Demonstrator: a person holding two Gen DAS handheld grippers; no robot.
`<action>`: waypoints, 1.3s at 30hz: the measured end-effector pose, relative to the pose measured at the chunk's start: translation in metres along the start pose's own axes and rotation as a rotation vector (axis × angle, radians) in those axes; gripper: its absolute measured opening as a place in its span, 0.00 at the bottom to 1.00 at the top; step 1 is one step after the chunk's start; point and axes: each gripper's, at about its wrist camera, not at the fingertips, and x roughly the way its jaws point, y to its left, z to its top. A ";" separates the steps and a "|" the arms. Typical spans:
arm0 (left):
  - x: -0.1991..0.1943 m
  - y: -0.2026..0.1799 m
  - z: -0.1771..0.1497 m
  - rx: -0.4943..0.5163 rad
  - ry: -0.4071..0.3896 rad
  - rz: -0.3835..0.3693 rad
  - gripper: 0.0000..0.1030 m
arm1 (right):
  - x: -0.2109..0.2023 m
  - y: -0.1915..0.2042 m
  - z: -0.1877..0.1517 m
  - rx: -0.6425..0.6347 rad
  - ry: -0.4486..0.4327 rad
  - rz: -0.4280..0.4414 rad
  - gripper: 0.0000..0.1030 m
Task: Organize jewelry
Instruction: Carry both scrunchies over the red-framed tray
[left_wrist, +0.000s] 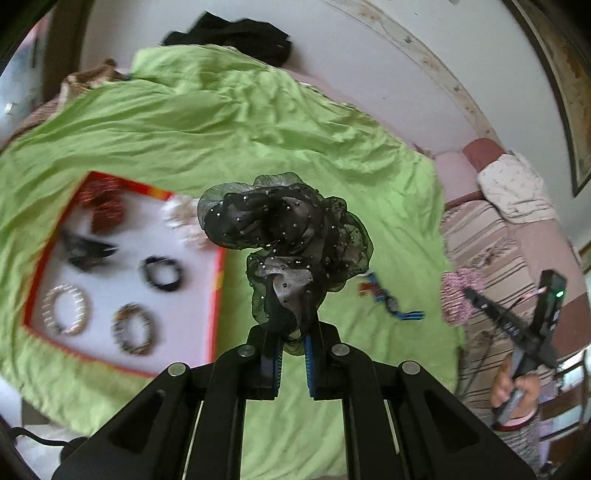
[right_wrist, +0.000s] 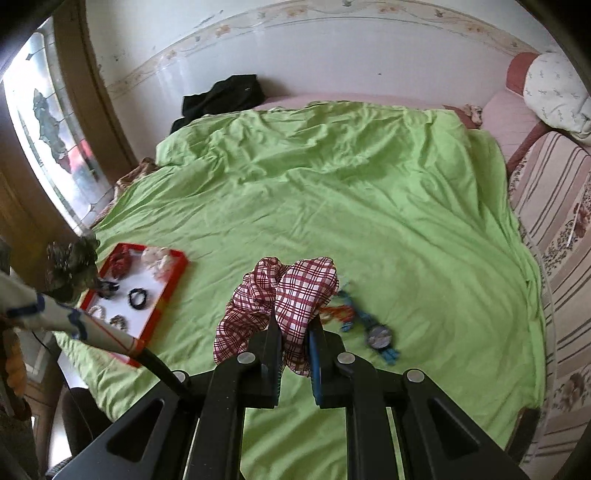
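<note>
My left gripper (left_wrist: 293, 314) is shut on a black sheer scrunchie (left_wrist: 284, 229) dotted with small beads, held up above the green bedspread (left_wrist: 258, 122). My right gripper (right_wrist: 293, 321) is shut on a red-and-white checked scrunchie (right_wrist: 284, 295), also lifted off the bed. A red-rimmed white tray (left_wrist: 218, 291) lies to the left with several bracelets and hair pieces in it. The same tray (right_wrist: 173, 280) shows in the right wrist view, with the black scrunchie (right_wrist: 72, 266) above its left end. A blue watch (right_wrist: 378, 338) and a red-and-blue bracelet (right_wrist: 341, 312) lie on the spread.
A black garment (right_wrist: 221, 96) lies at the far edge of the bed by the wall. A striped sofa (right_wrist: 554, 229) with a white pillow (right_wrist: 557, 96) stands at the right. A window (right_wrist: 48, 125) is at the left. A hand (left_wrist: 517, 391) holds the other gripper.
</note>
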 end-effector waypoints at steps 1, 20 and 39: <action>-0.005 0.007 -0.007 0.003 -0.010 0.026 0.09 | 0.000 0.006 -0.002 -0.001 0.001 0.007 0.13; -0.007 0.144 -0.047 -0.216 0.009 0.117 0.09 | 0.067 0.140 -0.026 -0.057 0.133 0.215 0.13; 0.076 0.199 -0.004 -0.219 0.124 0.170 0.10 | 0.196 0.280 -0.057 -0.284 0.259 0.211 0.13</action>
